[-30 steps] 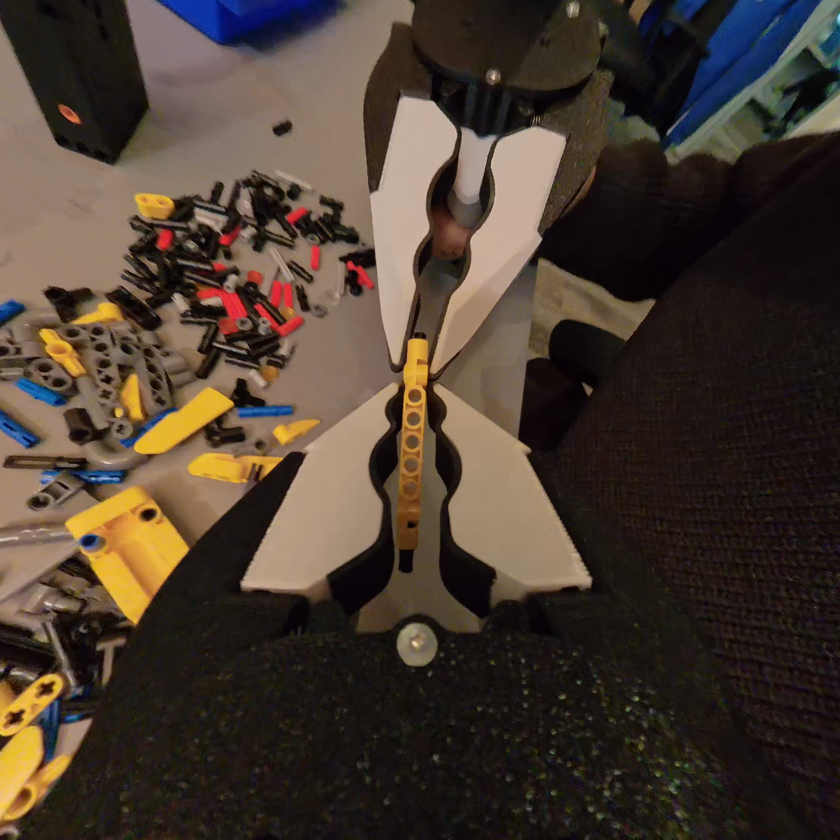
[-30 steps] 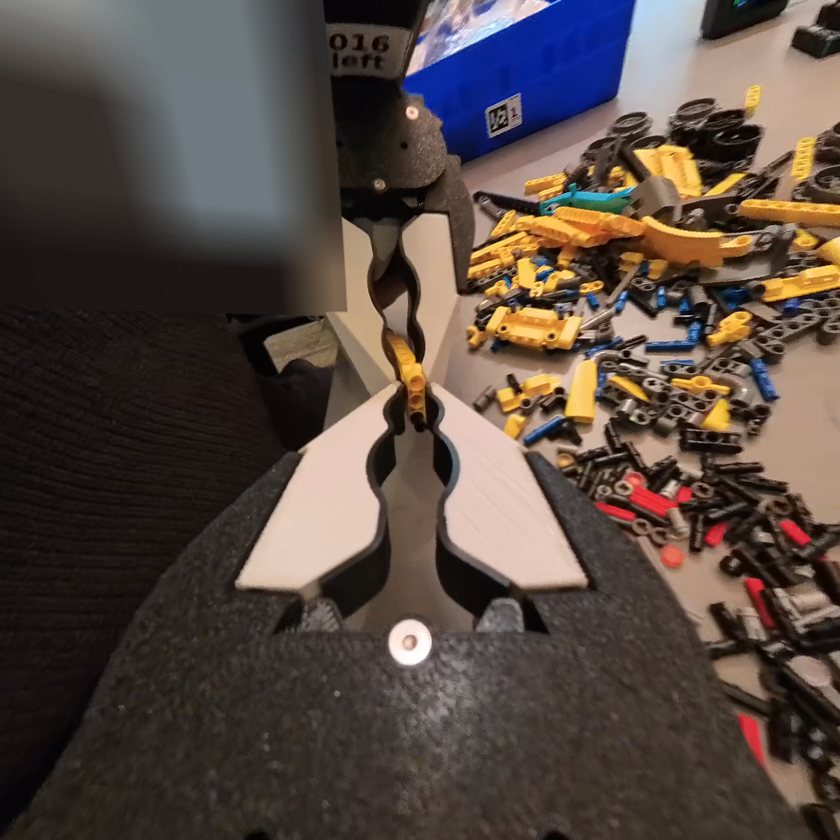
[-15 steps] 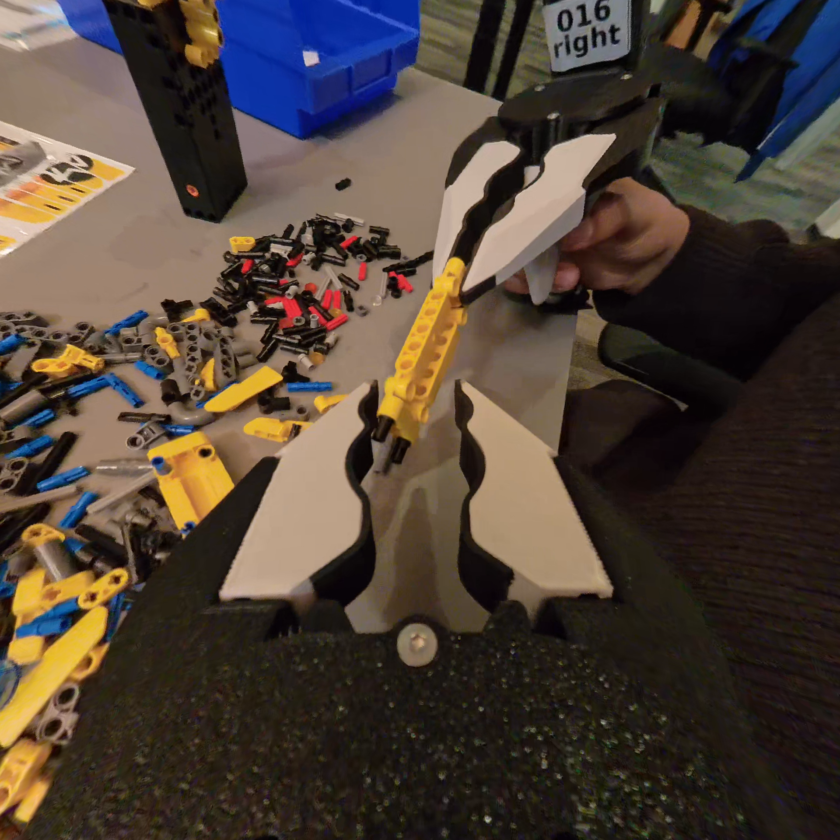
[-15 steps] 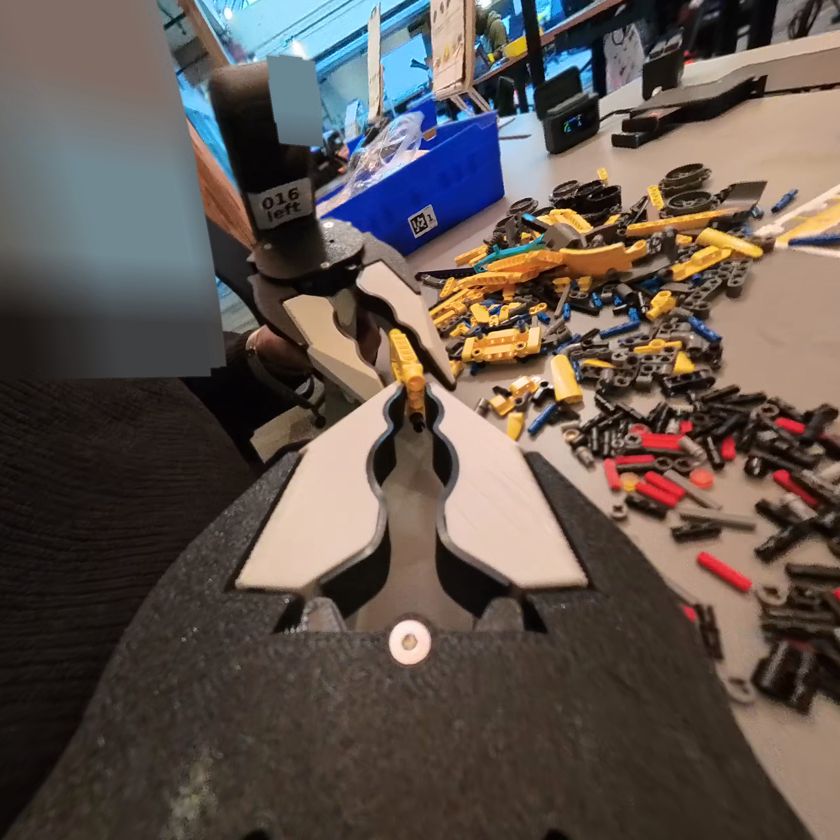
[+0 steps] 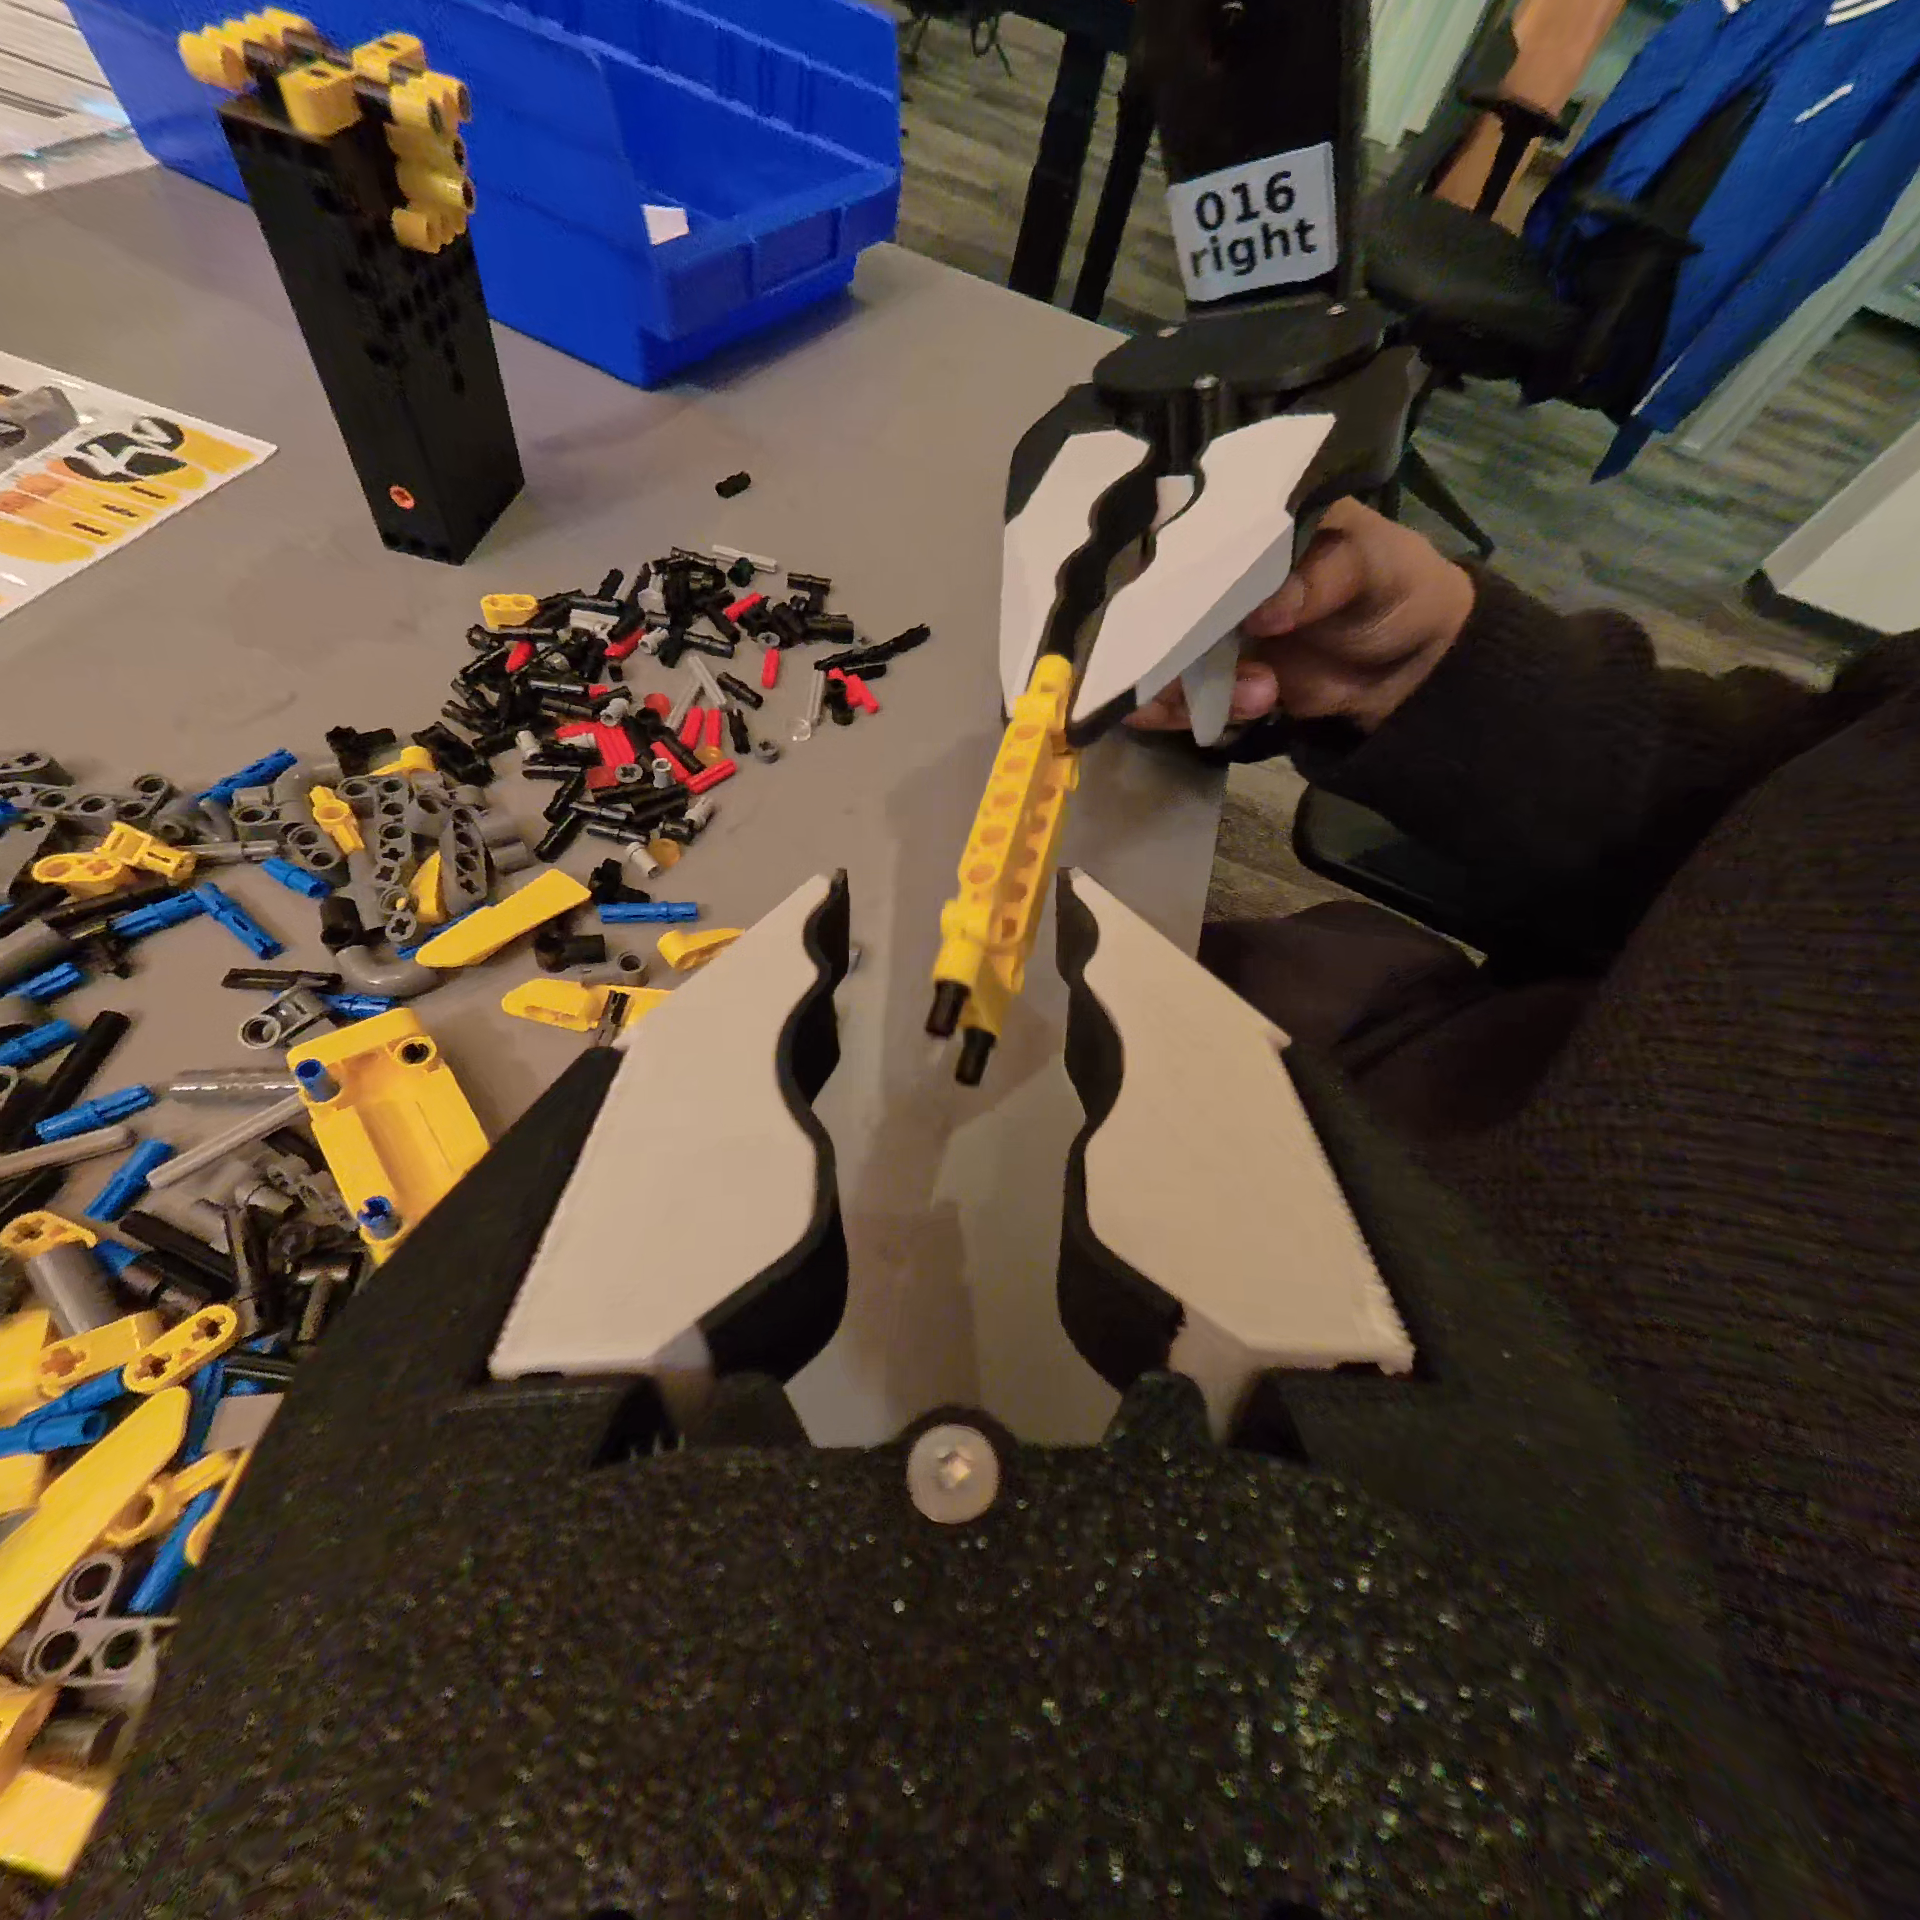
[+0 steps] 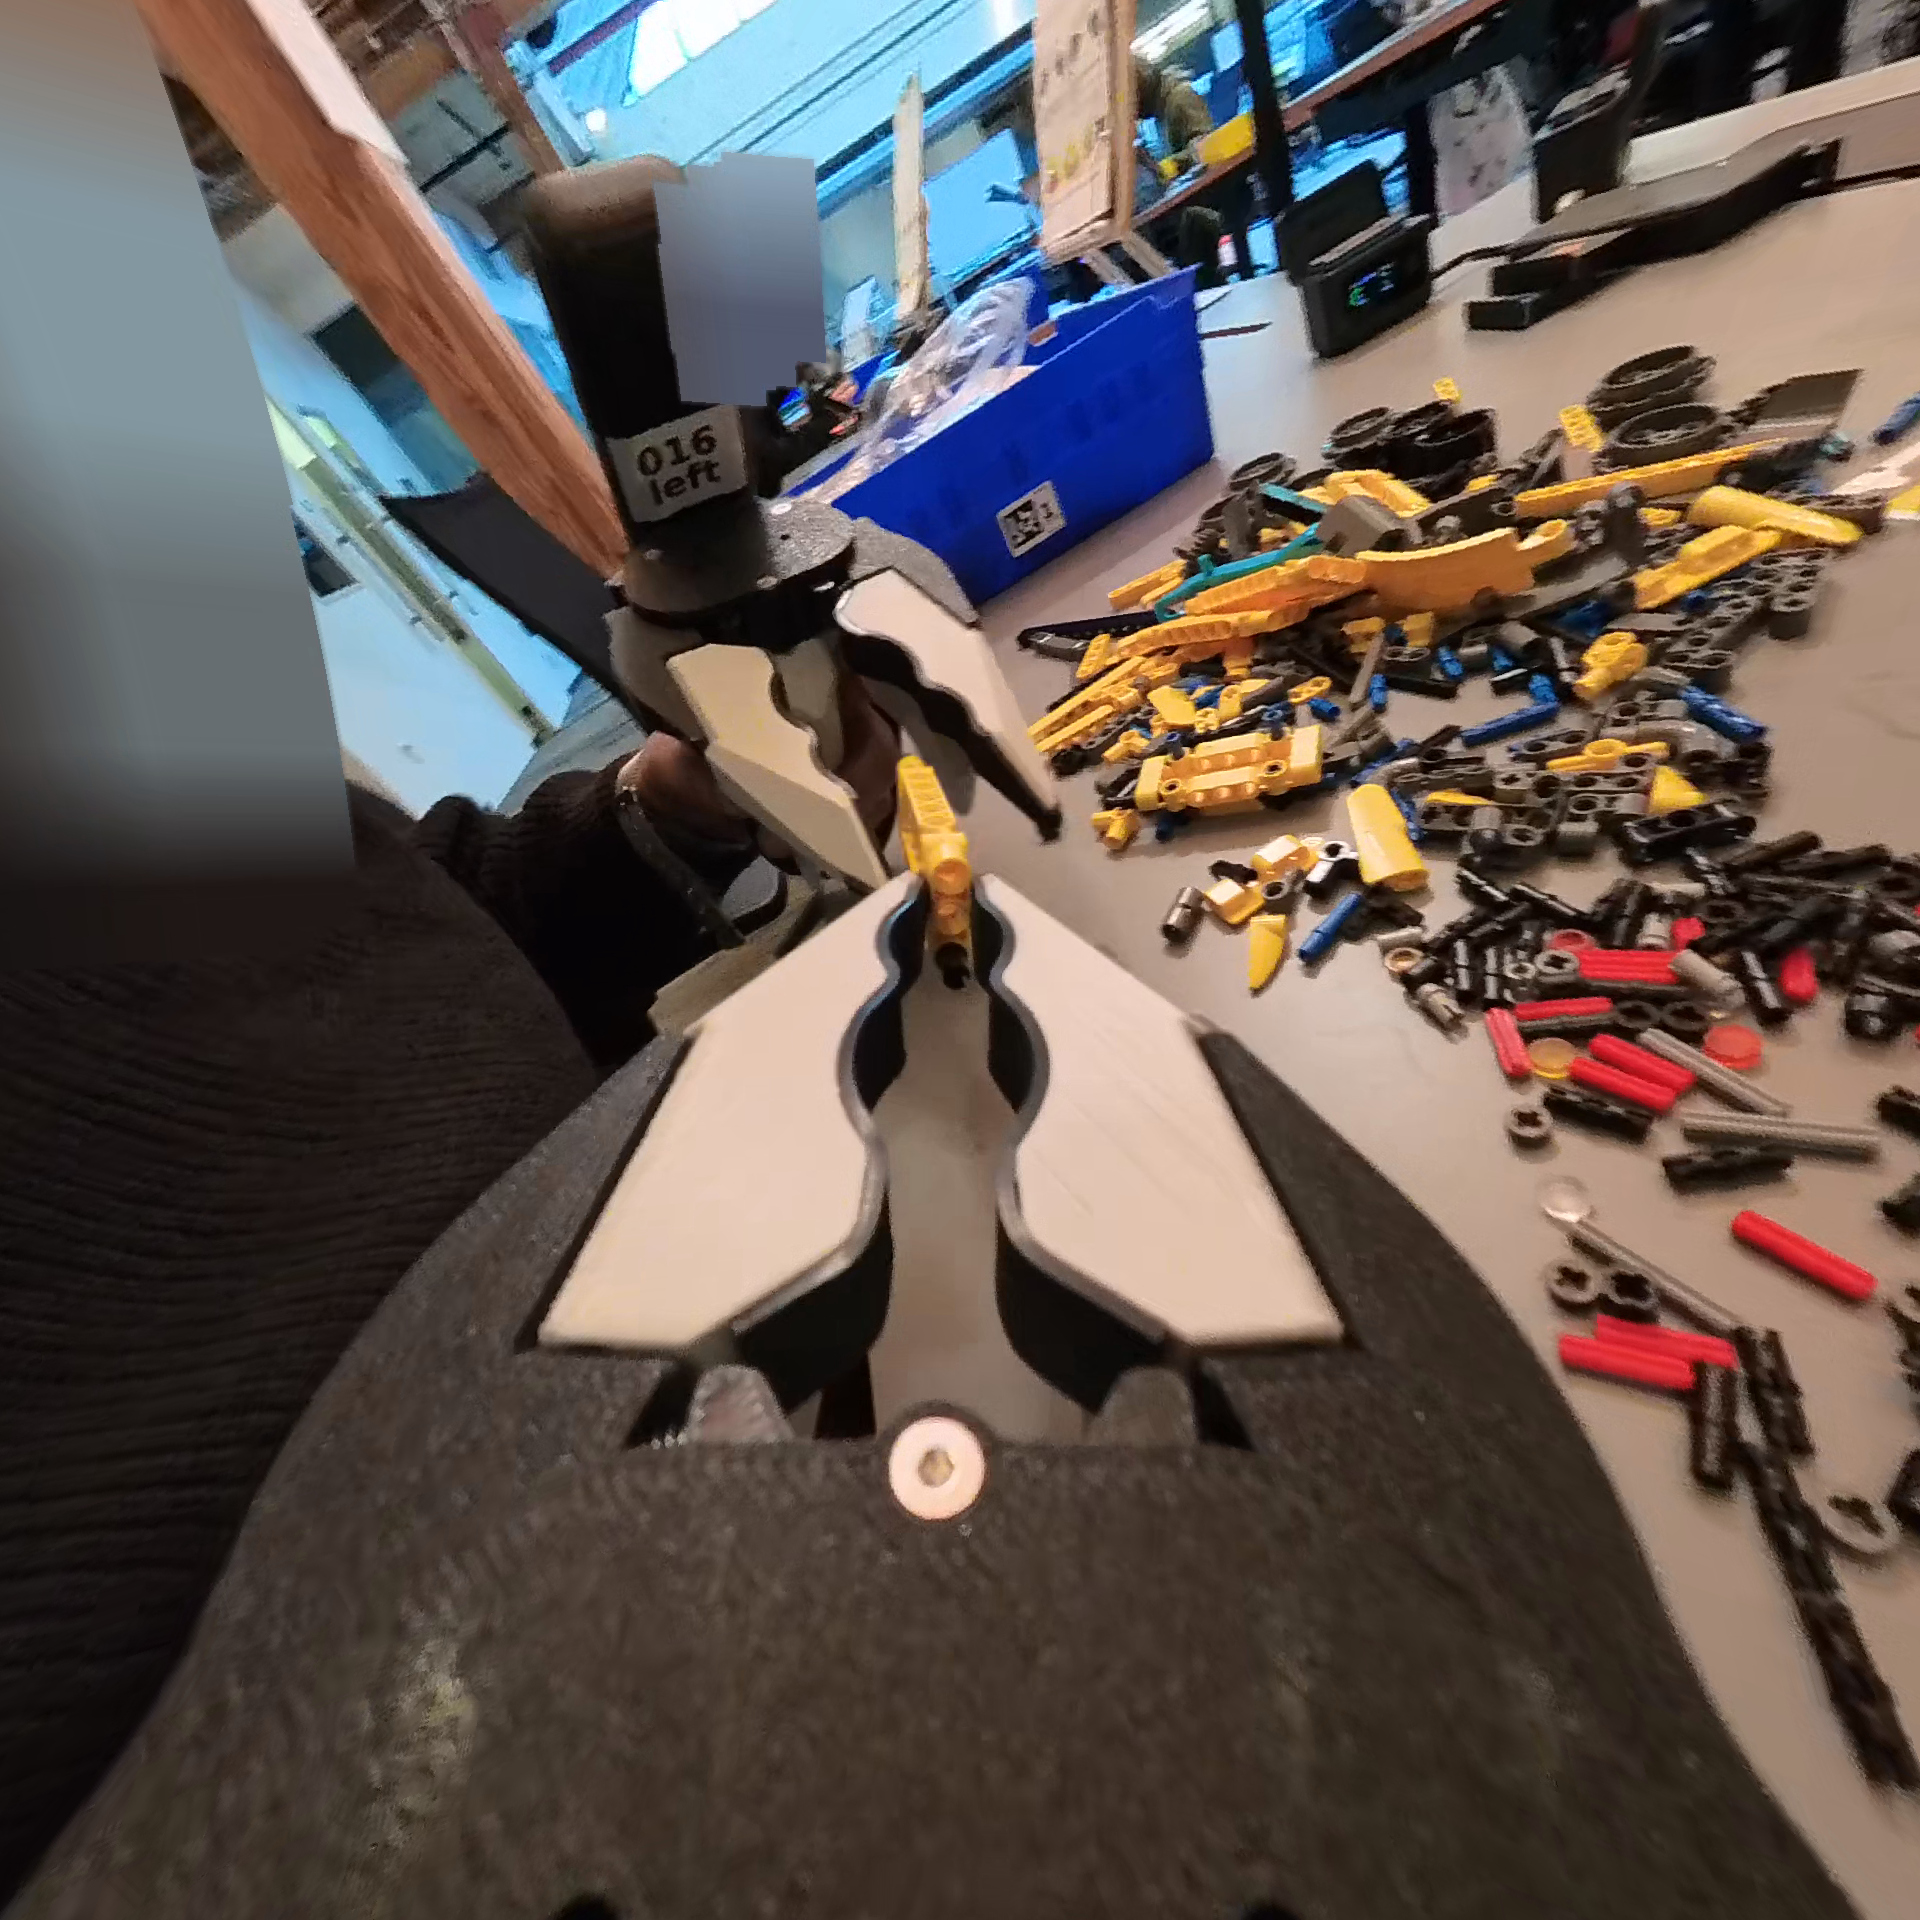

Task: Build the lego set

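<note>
the right tool (image 6: pixel 948 883) is clenched on one end of a yellow holed beam (image 5: pixel 1013 831), pinching it right at the fingertips, with the rest of the beam sticking out and slanting down away from it. two black pins (image 5: pixel 956 1034) poke from the beam's free end. that end hangs in the gap of the left tool (image 5: pixel 953 883), which is released: its jaws stand wide apart and, as far as i can see, touch neither the beam nor the pins. both tools are held up off the grey surface (image 5: pixel 831 436), near its edge, tip to tip. a hand (image 5: pixel 1340 623) in a dark sleeve grips the right tool's handle.

below and to the side lies a scatter of black and red pins (image 5: pixel 665 707), then grey, blue and yellow pieces, with a chunky yellow block (image 5: pixel 390 1117) just beside the left tool. farther back stands a black tower (image 5: pixel 384 343) topped with yellow parts, a blue bin (image 5: pixel 675 187) behind it, and a printed sheet (image 5: pixel 94 478) at the side.
</note>
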A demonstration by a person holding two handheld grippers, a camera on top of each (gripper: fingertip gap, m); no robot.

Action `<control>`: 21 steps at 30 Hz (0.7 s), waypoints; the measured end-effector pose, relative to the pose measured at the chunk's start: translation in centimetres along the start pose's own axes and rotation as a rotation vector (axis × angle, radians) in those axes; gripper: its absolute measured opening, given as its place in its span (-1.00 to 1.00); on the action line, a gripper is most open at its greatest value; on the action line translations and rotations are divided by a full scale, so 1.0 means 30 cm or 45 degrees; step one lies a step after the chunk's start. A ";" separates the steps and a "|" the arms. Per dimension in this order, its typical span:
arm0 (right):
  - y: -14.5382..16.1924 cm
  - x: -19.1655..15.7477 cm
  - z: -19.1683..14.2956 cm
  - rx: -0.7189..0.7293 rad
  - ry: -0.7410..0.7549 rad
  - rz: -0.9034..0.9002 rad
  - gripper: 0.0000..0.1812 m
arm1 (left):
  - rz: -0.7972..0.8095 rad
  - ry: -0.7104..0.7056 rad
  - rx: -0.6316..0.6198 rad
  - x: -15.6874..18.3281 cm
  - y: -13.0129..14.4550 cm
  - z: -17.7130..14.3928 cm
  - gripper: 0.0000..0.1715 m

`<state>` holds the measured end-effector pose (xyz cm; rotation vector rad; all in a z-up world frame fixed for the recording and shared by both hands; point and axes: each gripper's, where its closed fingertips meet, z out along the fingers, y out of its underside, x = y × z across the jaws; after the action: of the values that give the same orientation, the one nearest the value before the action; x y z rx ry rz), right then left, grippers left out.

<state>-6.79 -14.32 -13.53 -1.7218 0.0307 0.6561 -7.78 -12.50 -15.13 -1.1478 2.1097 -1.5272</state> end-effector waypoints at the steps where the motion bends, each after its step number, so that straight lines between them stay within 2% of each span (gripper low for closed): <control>1: 0.008 -0.008 0.005 -0.026 -0.011 -0.033 -0.92 | 0.004 0.020 0.003 0.010 -0.002 0.000 -0.54; 5: 0.055 -0.016 0.036 -0.176 0.044 -0.236 -0.92 | 0.040 0.093 -0.039 0.047 0.012 0.008 -0.54; 9: 0.085 -0.034 0.052 -0.243 0.060 -0.346 -0.92 | 0.106 0.076 -0.109 0.051 0.045 0.030 -0.59; 13: 0.099 0.006 0.026 -0.286 0.213 -0.432 -0.91 | 0.147 0.032 -0.188 0.038 0.067 0.044 -0.64; 17: 0.135 0.110 -0.053 -0.438 0.522 -0.699 -0.92 | 0.092 -0.033 -0.119 -0.010 0.029 0.008 -0.64; 21: 0.185 0.088 -0.061 -0.543 0.489 -0.905 -0.91 | 0.005 -0.285 0.009 -0.148 -0.018 -0.092 -0.63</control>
<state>-5.85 -16.62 -19.42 -2.0684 -0.4617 -0.2147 -6.47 -7.45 -14.47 -1.2475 1.9555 -1.3340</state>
